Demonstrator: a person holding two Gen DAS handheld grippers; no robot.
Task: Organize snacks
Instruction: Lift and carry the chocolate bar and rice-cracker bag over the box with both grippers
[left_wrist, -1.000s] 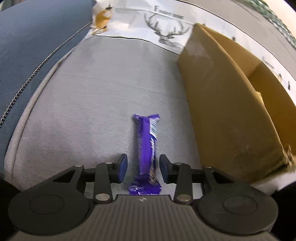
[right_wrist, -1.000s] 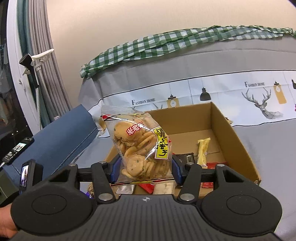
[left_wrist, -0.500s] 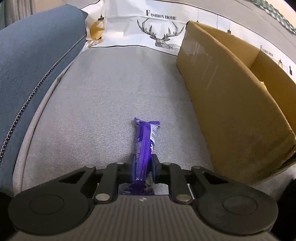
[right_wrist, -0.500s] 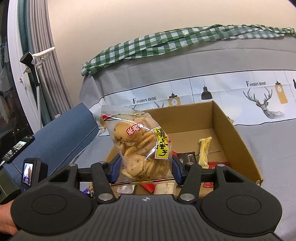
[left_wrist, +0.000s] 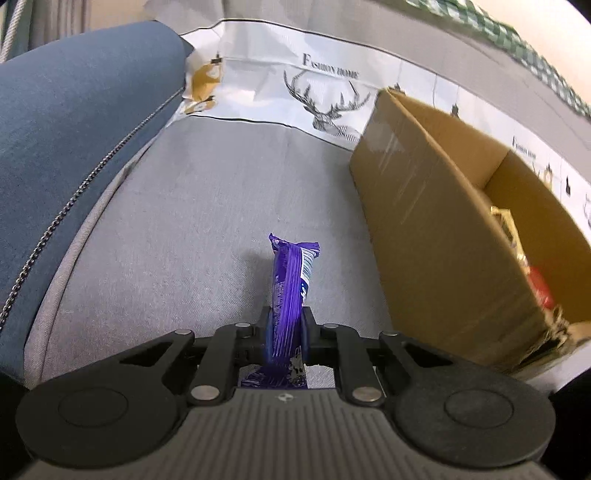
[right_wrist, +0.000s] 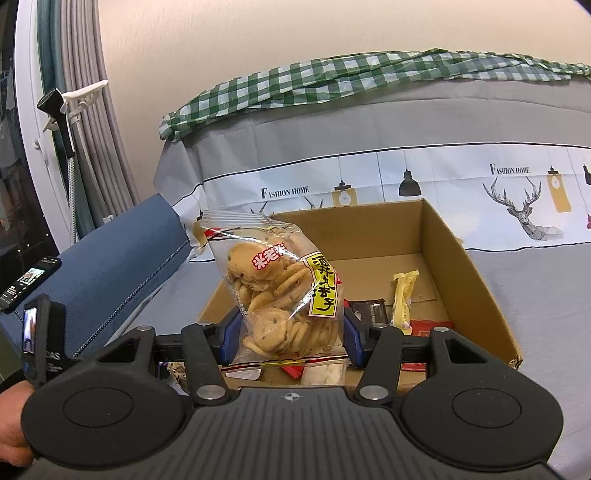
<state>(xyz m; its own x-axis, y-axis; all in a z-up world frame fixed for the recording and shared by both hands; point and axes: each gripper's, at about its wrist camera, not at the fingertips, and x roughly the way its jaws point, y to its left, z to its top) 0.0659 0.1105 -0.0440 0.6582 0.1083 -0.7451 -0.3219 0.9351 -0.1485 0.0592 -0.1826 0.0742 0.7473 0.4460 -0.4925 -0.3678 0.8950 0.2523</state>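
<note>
Left gripper (left_wrist: 286, 328): closed narrowly on the near end of the purple snack bar (left_wrist: 291, 284), which stands out along the fingers, above the grey sofa seat (left_wrist: 184, 229).
Right gripper (right_wrist: 290, 332): clamped on the lower part of a clear bag of round crackers (right_wrist: 280, 291), held above the near edge of the cardboard box (right_wrist: 476, 273).
Progress: partly done, by judgement; several snacks lie in the box, while the two gripped ones remain to be placed inside.
Cardboard box: open-topped, on the sofa seat to the right of the purple bar; holds a yellow stick pack (right_wrist: 404, 295), a dark packet (right_wrist: 371, 312), red wrappers (right_wrist: 430, 326) and pale items at the near wall.
Far: patterned sofa cover (right_wrist: 480, 199), checked cloth (right_wrist: 332, 81).
</note>
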